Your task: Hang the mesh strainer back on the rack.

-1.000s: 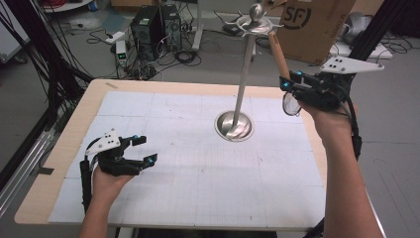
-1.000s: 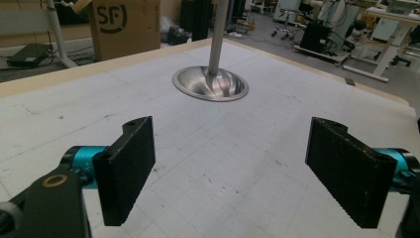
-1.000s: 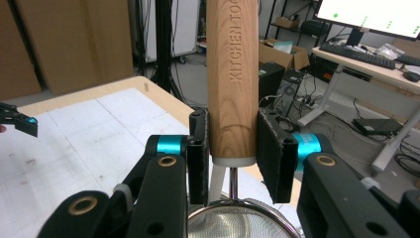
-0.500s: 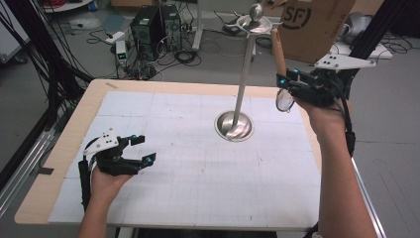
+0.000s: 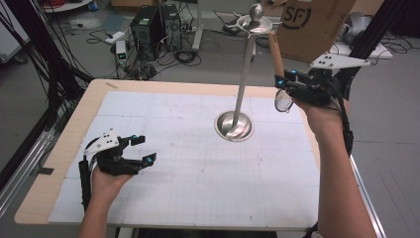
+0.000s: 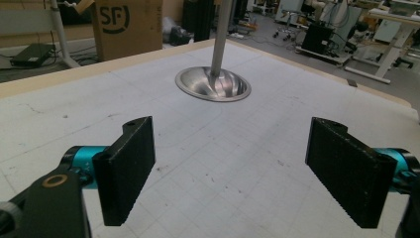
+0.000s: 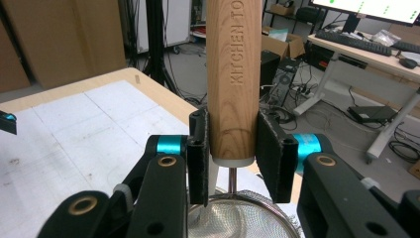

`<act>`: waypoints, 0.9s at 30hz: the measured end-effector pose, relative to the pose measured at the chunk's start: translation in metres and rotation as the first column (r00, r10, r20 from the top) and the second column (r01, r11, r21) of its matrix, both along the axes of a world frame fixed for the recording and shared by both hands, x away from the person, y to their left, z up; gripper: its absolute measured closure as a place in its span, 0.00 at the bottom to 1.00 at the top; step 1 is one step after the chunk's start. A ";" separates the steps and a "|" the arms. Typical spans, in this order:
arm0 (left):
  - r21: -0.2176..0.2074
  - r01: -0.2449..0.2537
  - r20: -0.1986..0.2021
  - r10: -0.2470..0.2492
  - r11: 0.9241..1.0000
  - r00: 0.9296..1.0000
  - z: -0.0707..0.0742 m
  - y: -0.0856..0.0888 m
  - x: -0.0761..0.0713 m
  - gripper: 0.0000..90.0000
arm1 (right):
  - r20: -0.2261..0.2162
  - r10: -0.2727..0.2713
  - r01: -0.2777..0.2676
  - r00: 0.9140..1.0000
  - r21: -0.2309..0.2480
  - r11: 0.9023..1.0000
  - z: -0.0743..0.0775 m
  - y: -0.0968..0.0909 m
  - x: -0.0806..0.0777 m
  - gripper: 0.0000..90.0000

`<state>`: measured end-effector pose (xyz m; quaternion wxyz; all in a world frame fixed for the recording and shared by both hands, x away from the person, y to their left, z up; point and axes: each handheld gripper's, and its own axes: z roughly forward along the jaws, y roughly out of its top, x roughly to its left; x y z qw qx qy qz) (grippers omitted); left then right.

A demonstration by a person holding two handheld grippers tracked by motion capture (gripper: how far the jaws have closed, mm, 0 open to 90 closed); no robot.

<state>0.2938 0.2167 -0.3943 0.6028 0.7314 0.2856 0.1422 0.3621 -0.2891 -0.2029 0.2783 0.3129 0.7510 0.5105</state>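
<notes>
Strainer (image 7: 242, 215) with a wooden handle (image 7: 233, 74) sits clamped in the right gripper (image 7: 232, 158), the two jaws pressed against the lower end of the handle, just above a white collar and the thin metal stem leading down to the mesh bowl. The handle rises upright from between the jaws and bears the stamped letters "KITCHEN TO". From above, that right gripper (image 5: 297, 89) is raised off the table (image 5: 59, 153) over its far right edge, with the handle (image 5: 276, 52) pointing up past it and the mesh ring (image 5: 283, 101) hanging just below it. To its left stands a metal stand (image 5: 242, 74), its round base (image 5: 234, 126) on the white mat (image 5: 198, 173) and its hooked top near the handle tip. The left gripper (image 5: 141, 148) rests low near the table's front left, jaws spread wide apart with nothing between them; ahead of it, well apart, lies the stand's base (image 6: 213, 84).
</notes>
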 end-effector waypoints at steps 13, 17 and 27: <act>-0.003 -0.005 0.004 0.005 1.000 1.000 0.000 0.003 0.000 0.22 | 0.032 -0.003 0.002 0.999 0.025 1.000 0.006 0.000 -0.005 0.76; 0.003 0.003 0.003 -0.003 1.000 1.000 0.000 0.001 0.000 0.22 | 0.044 -0.017 0.016 0.999 0.024 1.000 0.009 -0.009 -0.010 0.76; 0.006 0.000 0.000 0.000 1.000 1.000 0.000 0.001 0.000 0.22 | 0.013 -0.028 0.028 1.000 0.007 1.000 0.004 -0.010 -0.002 0.76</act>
